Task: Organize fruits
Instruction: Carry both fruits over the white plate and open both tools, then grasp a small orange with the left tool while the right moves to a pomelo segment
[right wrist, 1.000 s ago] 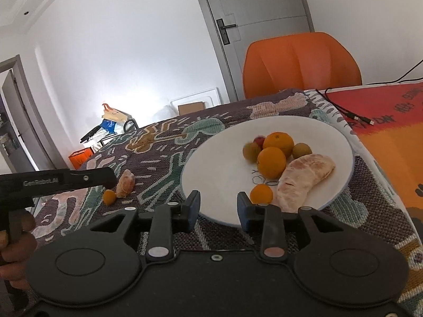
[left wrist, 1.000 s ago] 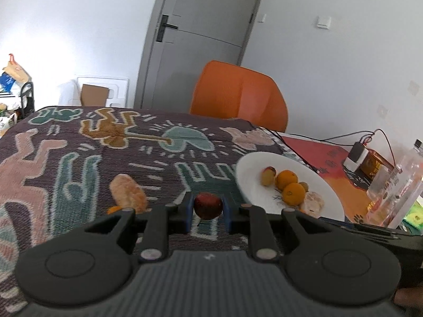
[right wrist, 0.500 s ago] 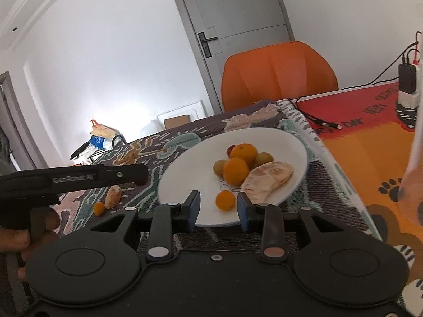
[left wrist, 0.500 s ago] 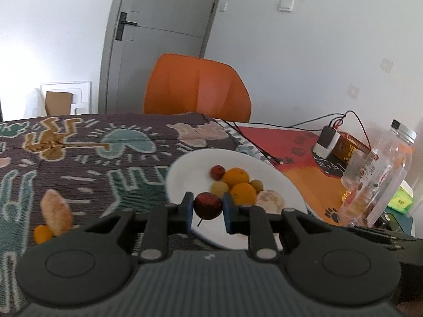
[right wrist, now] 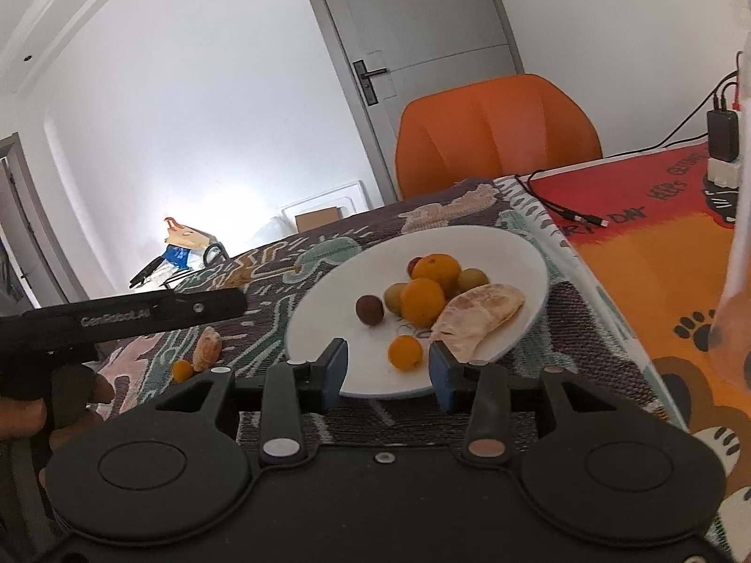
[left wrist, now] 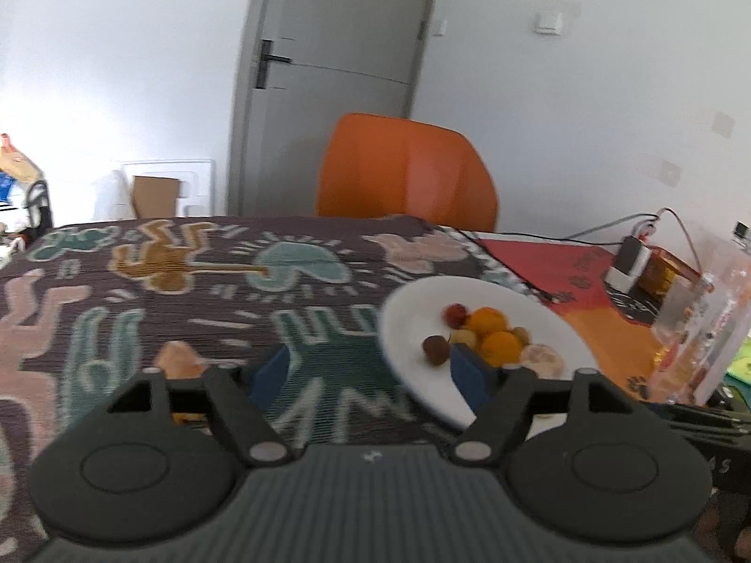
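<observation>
With its blue-padded jaws spread wide and holding nothing, the left gripper [left wrist: 368,373] hovers over the patterned tablecloth [left wrist: 187,291] at the white plate's [right wrist: 507,253] near left rim. A dark red fruit [right wrist: 369,309] rests on that plate, just left of the clustered oranges [right wrist: 422,301] and beside a peeled segment [right wrist: 474,316]. Likewise parted and empty, the right gripper [right wrist: 387,375] frames a small orange [right wrist: 405,353] at the plate's near edge. Another peeled segment [right wrist: 208,352] and a tiny orange [right wrist: 182,369] lie on the cloth, well left of the plate.
</observation>
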Demonstrator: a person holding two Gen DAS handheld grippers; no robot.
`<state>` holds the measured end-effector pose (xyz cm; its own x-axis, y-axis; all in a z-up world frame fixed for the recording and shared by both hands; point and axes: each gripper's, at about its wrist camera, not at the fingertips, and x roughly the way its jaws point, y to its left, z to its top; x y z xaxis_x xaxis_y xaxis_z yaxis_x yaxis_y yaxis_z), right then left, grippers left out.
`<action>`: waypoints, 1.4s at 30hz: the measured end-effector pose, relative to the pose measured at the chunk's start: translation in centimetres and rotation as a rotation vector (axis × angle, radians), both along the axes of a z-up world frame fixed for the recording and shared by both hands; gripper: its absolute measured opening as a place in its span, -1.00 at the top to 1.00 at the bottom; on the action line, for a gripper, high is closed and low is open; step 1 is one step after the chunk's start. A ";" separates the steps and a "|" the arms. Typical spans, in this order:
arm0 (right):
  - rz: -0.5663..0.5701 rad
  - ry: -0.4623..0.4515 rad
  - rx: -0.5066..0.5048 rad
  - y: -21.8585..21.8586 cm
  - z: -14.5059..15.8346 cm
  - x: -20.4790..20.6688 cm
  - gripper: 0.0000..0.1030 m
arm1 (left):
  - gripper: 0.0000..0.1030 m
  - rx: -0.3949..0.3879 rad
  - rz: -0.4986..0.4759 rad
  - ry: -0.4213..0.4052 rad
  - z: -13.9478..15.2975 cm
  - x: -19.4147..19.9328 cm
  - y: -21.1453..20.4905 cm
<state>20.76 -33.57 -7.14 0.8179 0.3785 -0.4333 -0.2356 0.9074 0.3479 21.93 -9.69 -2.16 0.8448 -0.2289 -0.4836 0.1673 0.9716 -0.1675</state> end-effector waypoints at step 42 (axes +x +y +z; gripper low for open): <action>0.189 -0.041 -0.129 10.3 1.1 2.5 -1.00 | -0.34 -0.064 0.157 0.065 -3.7 -1.4 10.7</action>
<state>23.27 -23.27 -6.04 0.7559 0.4704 -0.4554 -0.4171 0.8821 0.2187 20.57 1.01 -5.82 0.8402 -0.1291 -0.5266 0.0016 0.9718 -0.2357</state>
